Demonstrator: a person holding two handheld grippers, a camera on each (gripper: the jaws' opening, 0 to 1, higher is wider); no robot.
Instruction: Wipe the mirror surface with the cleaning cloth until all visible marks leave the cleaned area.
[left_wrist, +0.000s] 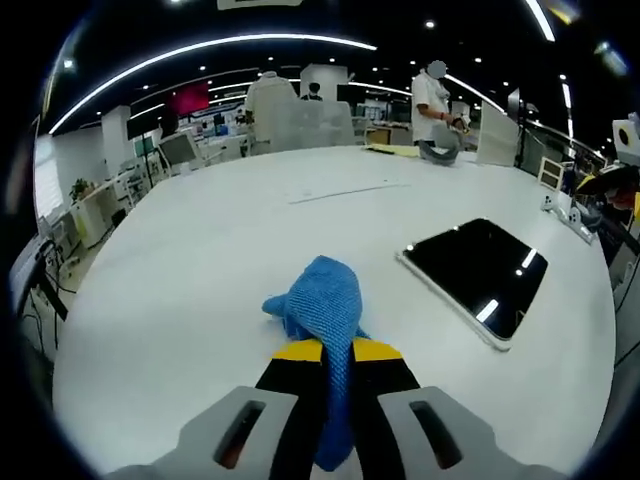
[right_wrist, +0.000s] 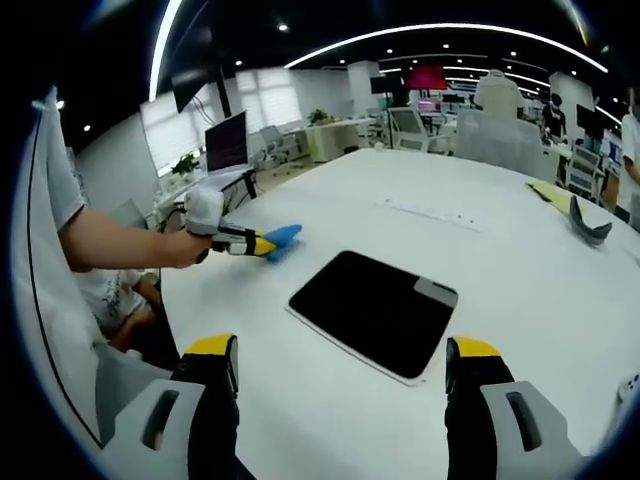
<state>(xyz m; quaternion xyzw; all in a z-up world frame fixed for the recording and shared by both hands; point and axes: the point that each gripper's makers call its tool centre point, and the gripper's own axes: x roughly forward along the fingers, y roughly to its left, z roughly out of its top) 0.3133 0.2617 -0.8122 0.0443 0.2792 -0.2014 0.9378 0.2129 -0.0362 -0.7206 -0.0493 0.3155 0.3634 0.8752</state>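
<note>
A blue cleaning cloth (left_wrist: 322, 305) is pinched between the yellow-tipped jaws of my left gripper (left_wrist: 337, 350), its loose end bunched on the white table ahead of the jaws. The mirror (left_wrist: 480, 273), a dark rectangular sheet with a pale rim, lies flat on the table to the right of the cloth, apart from it. In the right gripper view the mirror (right_wrist: 373, 311) lies just ahead of my right gripper (right_wrist: 342, 358), whose jaws stand wide open with nothing between them. The left gripper (right_wrist: 262, 243), held by a person's hand, shows there at left with the blue cloth (right_wrist: 282, 238).
The white table (left_wrist: 220, 250) is large and rounded. A grey tool and yellow sheet (left_wrist: 432, 151) lie at its far edge, where a person (left_wrist: 432, 100) stands. Small fittings (left_wrist: 568, 212) sit near the right edge. Desks and monitors fill the room beyond.
</note>
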